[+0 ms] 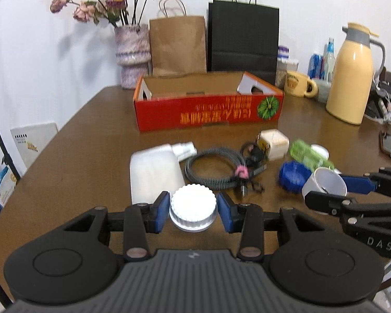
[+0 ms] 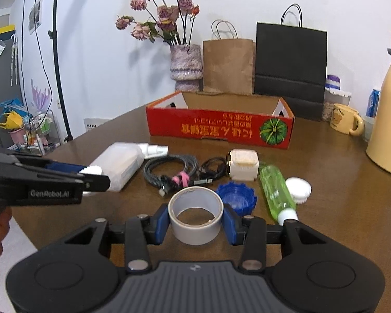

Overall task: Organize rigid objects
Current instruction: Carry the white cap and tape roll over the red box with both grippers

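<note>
Now both claws were loaded: left gripper (image 1: 193, 212) clamped the white ridged cap (image 1: 193, 207), right gripper (image 2: 195, 221) squeezed the tape roll (image 2: 195, 212). Dead ahead lay the red box (image 1: 208, 109), apparently nearer the left one.

Two paper bags against the wall: one brown (image 2: 228, 65), one black (image 2: 290, 70). One red cardboard box (image 2: 219, 127). One vase of dried roses (image 2: 186, 65). Two white ridged lids: one (image 1: 193, 207), another (image 2: 298, 189). One blue lid (image 2: 237, 197). One tape roll (image 2: 195, 215). One green bottle (image 2: 276, 189). Two coiled cables (image 2: 169, 168), (image 2: 212, 169). One mug (image 2: 346, 118). One yellow thermos jug (image 1: 350, 75).
</note>
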